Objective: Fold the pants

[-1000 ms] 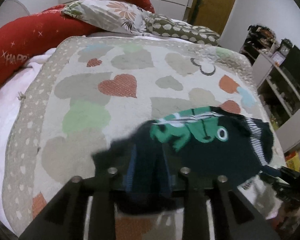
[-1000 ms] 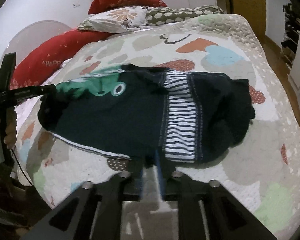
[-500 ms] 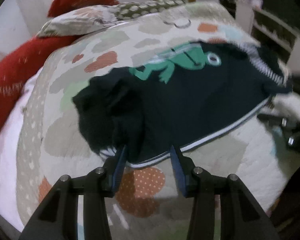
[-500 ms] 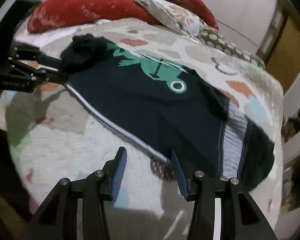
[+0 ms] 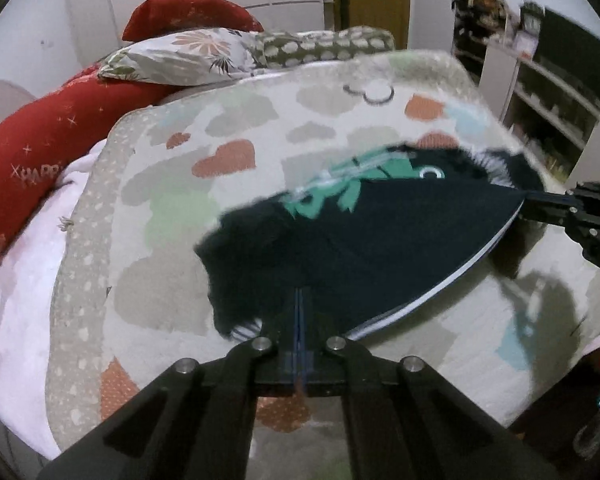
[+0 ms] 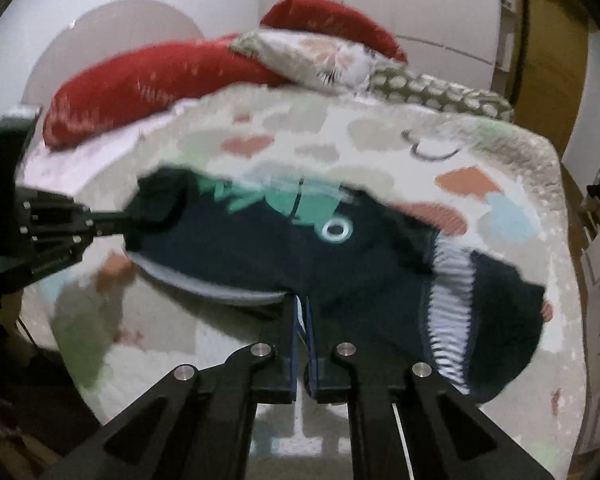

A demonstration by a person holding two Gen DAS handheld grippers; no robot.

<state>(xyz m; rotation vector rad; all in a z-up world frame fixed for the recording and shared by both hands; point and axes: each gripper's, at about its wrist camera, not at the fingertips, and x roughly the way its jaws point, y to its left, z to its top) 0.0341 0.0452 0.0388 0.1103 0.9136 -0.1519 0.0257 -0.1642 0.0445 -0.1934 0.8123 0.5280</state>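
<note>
Pants stretched left to right between two closed grippers, above the quilt.

One end of the near hem is pinched by the left gripper, the other by the right gripper; the long axis is thus held across the bed, the striped waistband trailing at the right. A fold is judged to require one end being carried toward the other.
</note>
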